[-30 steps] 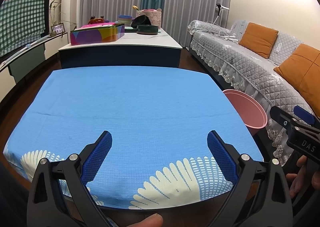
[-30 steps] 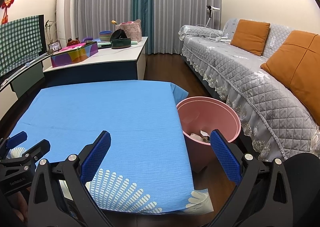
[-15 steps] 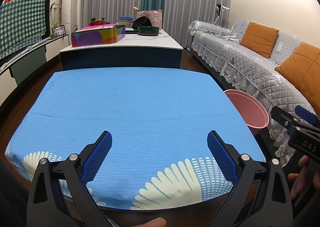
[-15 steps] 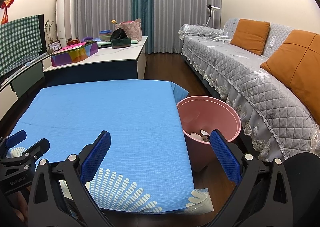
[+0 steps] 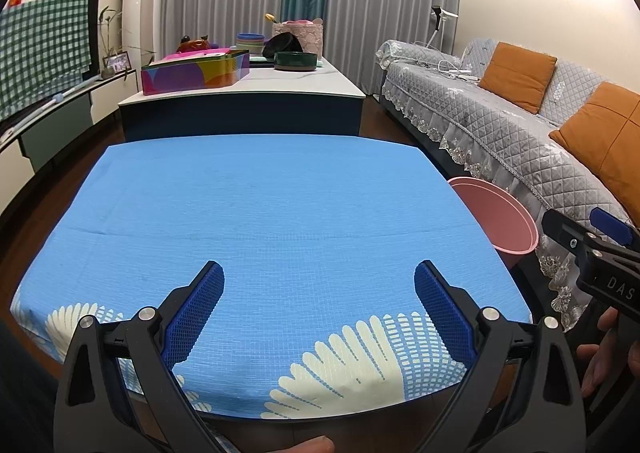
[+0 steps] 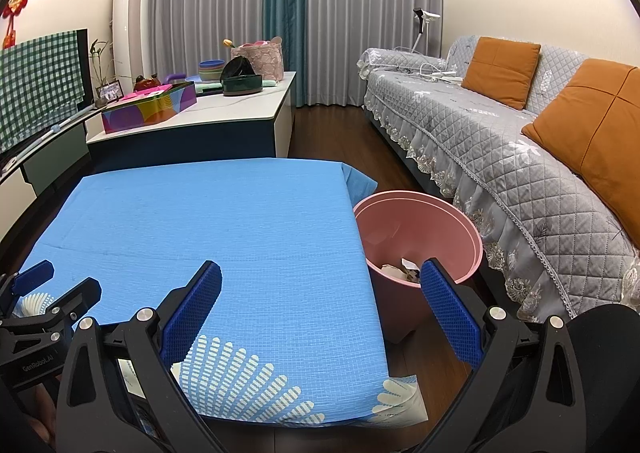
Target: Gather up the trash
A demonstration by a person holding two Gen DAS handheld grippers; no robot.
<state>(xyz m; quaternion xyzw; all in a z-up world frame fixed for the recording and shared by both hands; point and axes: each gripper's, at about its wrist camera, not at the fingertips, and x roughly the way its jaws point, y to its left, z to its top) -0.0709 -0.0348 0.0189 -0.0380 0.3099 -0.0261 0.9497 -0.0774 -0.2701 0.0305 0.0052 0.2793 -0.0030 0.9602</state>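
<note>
1. Left tongs point(image 5: 319, 295), low in the left wrist view, stand wide apart and hold nothing, hovering over the blue cloth on the counter point(image 5: 256, 209). At right, only the rim of the pink bin point(image 5: 505, 221) shows.
2. Right tongs point(image 6: 320, 293), equally spread and empty, straddle the counter's right edge. This view alone shows crumpled paper trash point(image 6: 400, 268) inside the bin. Both views match those half a second ago.
</note>
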